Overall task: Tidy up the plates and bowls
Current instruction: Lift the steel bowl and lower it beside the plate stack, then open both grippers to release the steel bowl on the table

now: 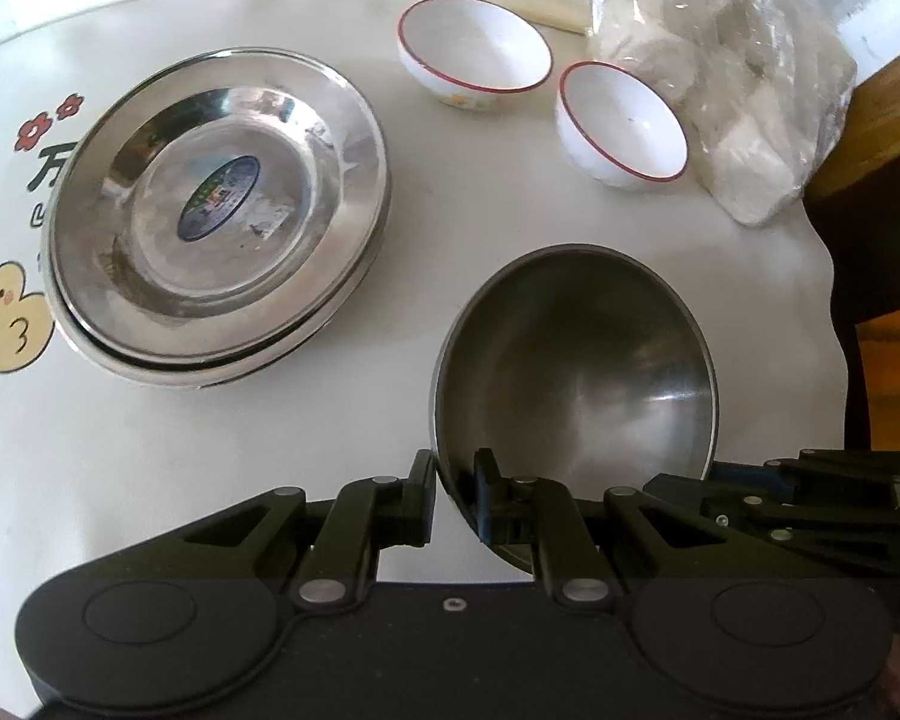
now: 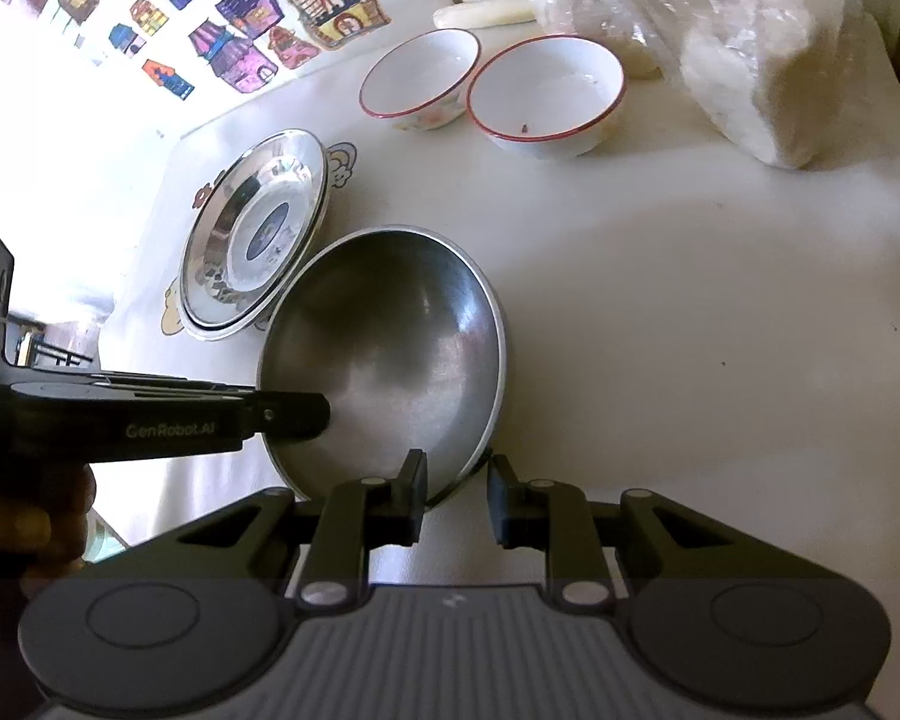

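While both hand-held grippers straddle the steel bowl (image 1: 576,372) rim, left (image 1: 455,501) narrow, right (image 2: 457,495) wider, next: lift toward plates (image 1: 219,216).

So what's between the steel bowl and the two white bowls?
Only bare tablecloth separates the steel bowl from the white bowls, clearest in the right wrist view.

Ahead of your fingers, the steel bowl (image 1: 576,372) is dull grey inside with a dark rim. The stacked steel plates (image 1: 219,210) shine silver, and the top one carries a blue oval sticker (image 1: 219,198). Further out, you have two white bowls (image 1: 474,51) (image 1: 624,123) with thin red rims. The worktop (image 1: 210,450) is white, printed with a yellow duck (image 1: 12,318) and red flowers (image 1: 48,123).
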Available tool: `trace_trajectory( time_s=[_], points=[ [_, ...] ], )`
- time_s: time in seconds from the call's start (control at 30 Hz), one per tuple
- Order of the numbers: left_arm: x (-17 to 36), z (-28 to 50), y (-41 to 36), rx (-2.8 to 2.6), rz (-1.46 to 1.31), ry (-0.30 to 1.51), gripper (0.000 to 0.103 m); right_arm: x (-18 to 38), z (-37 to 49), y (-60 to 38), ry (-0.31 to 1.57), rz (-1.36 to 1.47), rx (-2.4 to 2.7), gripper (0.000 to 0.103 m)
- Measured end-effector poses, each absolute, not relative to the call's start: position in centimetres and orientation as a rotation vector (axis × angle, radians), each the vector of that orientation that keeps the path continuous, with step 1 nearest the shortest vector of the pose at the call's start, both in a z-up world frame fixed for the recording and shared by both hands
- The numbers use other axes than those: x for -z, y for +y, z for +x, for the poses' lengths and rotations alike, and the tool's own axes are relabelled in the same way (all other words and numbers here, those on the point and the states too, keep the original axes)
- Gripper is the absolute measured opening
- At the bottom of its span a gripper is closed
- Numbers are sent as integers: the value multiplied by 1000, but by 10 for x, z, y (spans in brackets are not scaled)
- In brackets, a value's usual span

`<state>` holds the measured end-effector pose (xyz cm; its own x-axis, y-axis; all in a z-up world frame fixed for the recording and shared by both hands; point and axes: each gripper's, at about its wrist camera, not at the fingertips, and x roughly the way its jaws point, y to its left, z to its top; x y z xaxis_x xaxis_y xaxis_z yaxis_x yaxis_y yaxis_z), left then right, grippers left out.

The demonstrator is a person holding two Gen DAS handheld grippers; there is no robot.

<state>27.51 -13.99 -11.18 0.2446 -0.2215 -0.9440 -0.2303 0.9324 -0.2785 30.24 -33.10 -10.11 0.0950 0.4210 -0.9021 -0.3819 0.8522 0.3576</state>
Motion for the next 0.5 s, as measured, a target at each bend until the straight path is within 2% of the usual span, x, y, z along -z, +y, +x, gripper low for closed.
trace_trajectory(
  time_s=[0.5],
  points=[
    [113, 266, -132, -88, -431, 1339, 16, 107, 305, -323, 1352, 37, -652, 27]
  ],
)
